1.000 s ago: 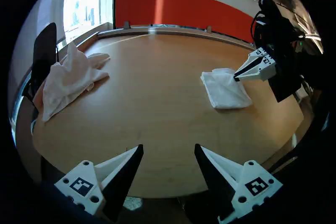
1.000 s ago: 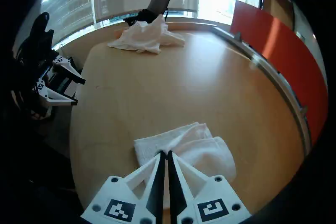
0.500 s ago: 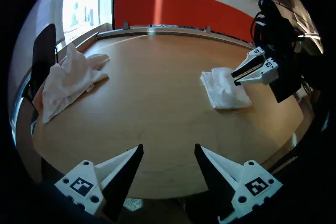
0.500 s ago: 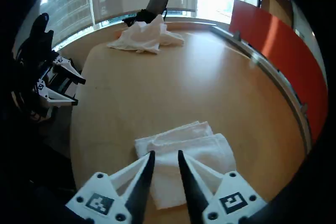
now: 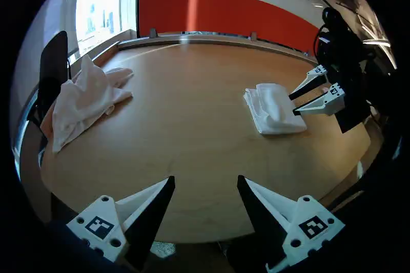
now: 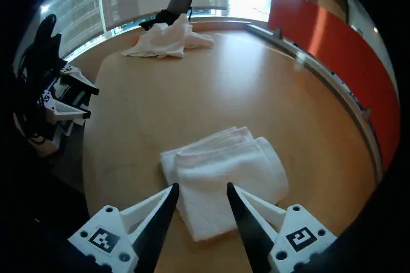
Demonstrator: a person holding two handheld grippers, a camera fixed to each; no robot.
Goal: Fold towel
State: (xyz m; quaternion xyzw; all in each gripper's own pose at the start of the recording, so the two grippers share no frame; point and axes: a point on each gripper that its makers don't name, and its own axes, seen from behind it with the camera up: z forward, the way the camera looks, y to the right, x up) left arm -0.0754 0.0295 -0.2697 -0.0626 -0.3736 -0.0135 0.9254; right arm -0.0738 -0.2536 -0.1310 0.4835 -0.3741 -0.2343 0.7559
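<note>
Hovering the right gripper (image 6: 202,186) by the near edge of the folded towel (image 6: 225,168), fingers spread, clamping nothing. Holding the left gripper (image 5: 205,177) well apart, fingers also spread. Showing the towel lying flat on the worktop (image 5: 195,129) — seemingly wrapping up this fold. Probably needing next a reach toward the crumpled cloths (image 5: 84,96) — pinching one edge.

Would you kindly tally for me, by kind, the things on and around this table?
folded towel: 1
crumpled cloth pile: 1
left hand-held gripper and right hand-held gripper: 2
chair: 1
table: 1
Total: 6
</note>
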